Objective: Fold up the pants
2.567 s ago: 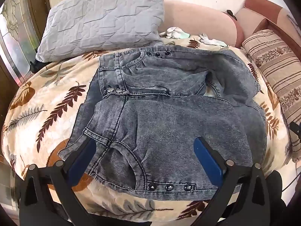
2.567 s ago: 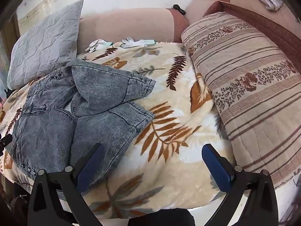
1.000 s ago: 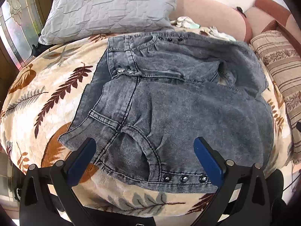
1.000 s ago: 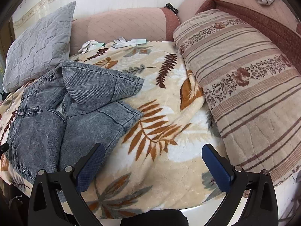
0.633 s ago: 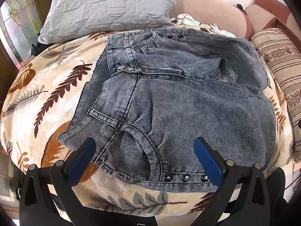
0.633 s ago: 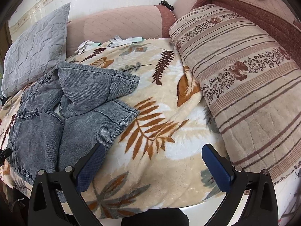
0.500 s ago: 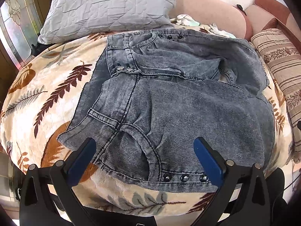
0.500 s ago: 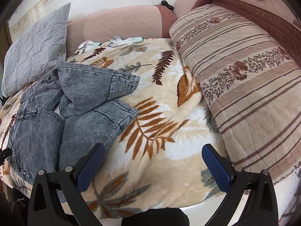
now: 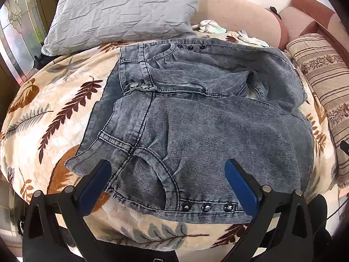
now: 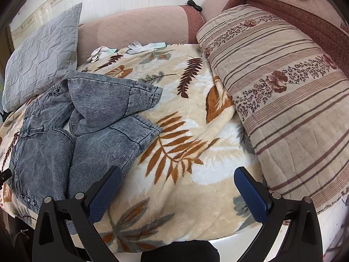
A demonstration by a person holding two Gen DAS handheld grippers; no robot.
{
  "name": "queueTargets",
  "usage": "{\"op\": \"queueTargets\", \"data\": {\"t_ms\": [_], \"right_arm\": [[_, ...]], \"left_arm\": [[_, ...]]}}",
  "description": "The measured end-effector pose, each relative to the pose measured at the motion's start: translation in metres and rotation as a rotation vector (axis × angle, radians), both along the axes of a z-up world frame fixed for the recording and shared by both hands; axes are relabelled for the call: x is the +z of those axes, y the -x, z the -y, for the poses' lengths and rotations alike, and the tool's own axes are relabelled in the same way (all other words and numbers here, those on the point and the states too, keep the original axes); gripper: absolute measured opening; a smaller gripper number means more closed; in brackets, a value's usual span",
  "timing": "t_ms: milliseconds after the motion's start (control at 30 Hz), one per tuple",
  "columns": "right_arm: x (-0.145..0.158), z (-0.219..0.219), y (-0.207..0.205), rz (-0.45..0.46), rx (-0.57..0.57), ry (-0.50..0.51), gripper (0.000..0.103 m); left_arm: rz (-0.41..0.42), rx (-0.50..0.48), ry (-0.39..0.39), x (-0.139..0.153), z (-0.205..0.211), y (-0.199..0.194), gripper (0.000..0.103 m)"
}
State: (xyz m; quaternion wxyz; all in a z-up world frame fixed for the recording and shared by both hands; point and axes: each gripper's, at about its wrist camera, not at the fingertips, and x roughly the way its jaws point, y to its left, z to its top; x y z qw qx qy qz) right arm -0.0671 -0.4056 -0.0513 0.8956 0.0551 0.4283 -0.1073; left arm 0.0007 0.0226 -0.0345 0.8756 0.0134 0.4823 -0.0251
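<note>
Denim pants (image 9: 196,118) lie spread on a leaf-print blanket (image 10: 196,131) over a couch, waistband toward the left, short legs toward the right. One leg is flipped back over the other, so the cloth sits lumpy near the hems. A grey pillow (image 9: 122,11) rests just behind the waistband, and a striped cushion (image 10: 283,87) lies well to the right, apart from the pants.

The left hand-held gripper (image 9: 168,181) hovers above the near hip with its jaws wide apart and nothing between them. The right hand-held gripper (image 10: 176,192) hangs over bare blanket beside the near hem, likewise spread and empty.

This denim looks thick and fairly heavy for its size, soft enough to drape but likely to hold a crease; seams and the studded edge should be stiffer. Good holds are probably the waistband corner for the left and the hem corner for the right, pinching both layers so the cloth does not slide.
</note>
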Motion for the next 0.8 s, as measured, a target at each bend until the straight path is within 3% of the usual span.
{"op": "queueTargets", "data": {"t_ms": [300,433,600,800], "right_arm": [[-0.004,0.003,-0.007,-0.016,0.006,-0.032,0.103],[-0.003,0.016,-0.022,-0.016,-0.015,-0.08,0.103],[-0.023,0.023,-0.061,-0.084,0.009,-0.147,0.103],[-0.069,0.009,-0.105,-0.194,0.033,-0.276,0.102]], "left_arm": [[-0.022,-0.002,0.017,0.001,0.002,-0.006,0.103],[-0.058,0.042,0.095,0.005,-0.019,-0.017,0.103],[-0.091,0.182,0.178,0.004,-0.071,-0.025,0.103],[-0.222,0.275,0.345,-0.033,-0.099,-0.018,0.103]]}}
